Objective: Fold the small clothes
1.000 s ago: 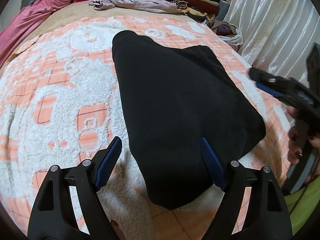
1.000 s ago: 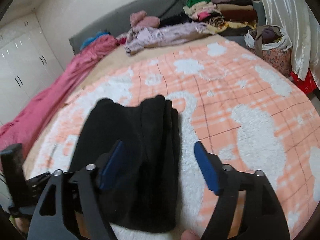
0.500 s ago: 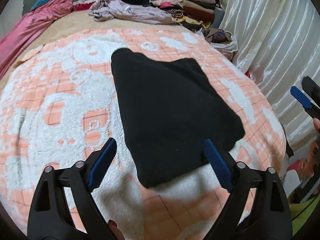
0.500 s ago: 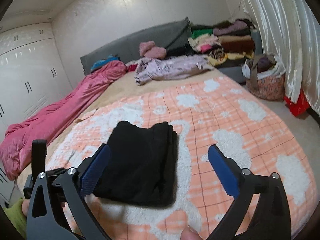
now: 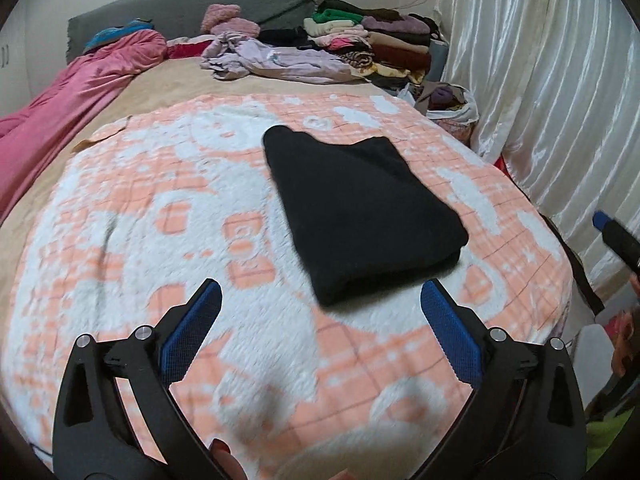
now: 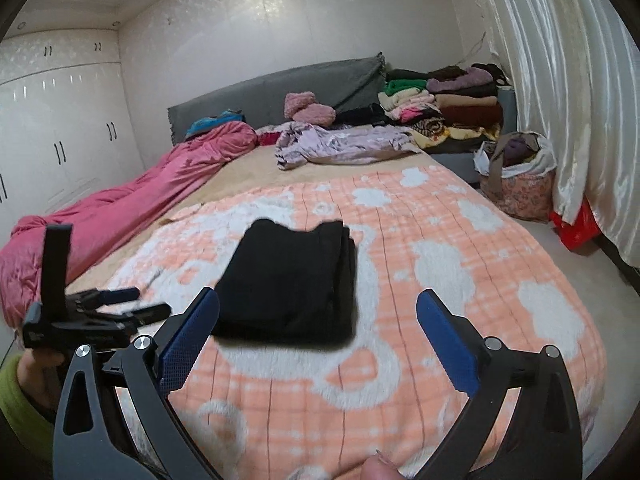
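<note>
One folded black garment [image 5: 362, 212] lies alone; the left gripper's [image 5: 320, 320] fingers are opening, the right gripper's [image 6: 318, 322] wide, both empty.

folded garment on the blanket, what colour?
Plain black folded garment, no pattern visible. Shows best in the left wrist view.

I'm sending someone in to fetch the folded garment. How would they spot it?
Find the bed's orange-and-white blanket. In its middle lies the folded black garment, alone and flat. Unlike the colourful clothes stack at the headboard, it is plain black and lies apart.

Black hand-held gripper [image 5: 320, 312], blue pads [image 5: 188, 336], silver screws; green sleeve [image 6: 20, 412].
</note>
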`<state>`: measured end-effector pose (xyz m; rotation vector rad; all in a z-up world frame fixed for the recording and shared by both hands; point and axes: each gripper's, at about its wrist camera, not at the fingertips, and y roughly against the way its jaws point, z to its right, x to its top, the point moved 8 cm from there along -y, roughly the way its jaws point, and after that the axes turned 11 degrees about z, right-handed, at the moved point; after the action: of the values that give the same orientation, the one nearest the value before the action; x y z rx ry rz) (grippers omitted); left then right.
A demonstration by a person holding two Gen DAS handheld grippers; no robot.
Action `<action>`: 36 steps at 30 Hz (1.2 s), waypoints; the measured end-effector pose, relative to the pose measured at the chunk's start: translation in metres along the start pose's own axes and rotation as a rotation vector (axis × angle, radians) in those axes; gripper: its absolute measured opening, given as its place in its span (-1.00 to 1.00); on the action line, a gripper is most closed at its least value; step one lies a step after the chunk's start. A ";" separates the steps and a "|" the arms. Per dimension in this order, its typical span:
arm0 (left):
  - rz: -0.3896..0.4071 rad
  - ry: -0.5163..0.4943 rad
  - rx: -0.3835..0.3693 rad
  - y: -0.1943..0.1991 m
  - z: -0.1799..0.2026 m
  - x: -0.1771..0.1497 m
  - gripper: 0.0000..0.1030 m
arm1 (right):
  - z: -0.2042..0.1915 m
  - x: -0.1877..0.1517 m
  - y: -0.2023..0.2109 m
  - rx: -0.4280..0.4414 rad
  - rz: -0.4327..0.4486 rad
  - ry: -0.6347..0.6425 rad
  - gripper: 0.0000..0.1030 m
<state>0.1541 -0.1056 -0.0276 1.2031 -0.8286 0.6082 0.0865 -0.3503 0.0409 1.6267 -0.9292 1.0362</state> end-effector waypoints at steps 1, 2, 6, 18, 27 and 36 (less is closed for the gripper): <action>-0.003 0.004 0.007 0.001 -0.002 -0.003 0.81 | -0.003 -0.008 0.002 -0.008 -0.010 0.012 0.91; -0.007 0.007 0.011 0.003 -0.005 -0.008 0.81 | -0.007 -0.017 0.004 -0.015 -0.022 0.027 0.91; -0.012 0.010 0.041 0.011 -0.017 -0.024 0.81 | -0.016 -0.046 0.009 -0.044 -0.049 0.034 0.91; -0.030 0.034 0.059 0.025 -0.030 -0.044 0.81 | -0.018 -0.075 0.001 -0.085 -0.117 0.003 0.91; -0.035 0.043 0.062 0.027 -0.030 -0.047 0.82 | -0.016 -0.079 0.003 -0.094 -0.130 -0.005 0.91; -0.041 0.042 0.067 0.030 -0.032 -0.049 0.82 | -0.019 -0.082 0.002 -0.086 -0.138 0.004 0.91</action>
<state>0.1098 -0.0658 -0.0556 1.2610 -0.7518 0.6297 0.0523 -0.3240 -0.0313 1.5938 -0.8351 0.8928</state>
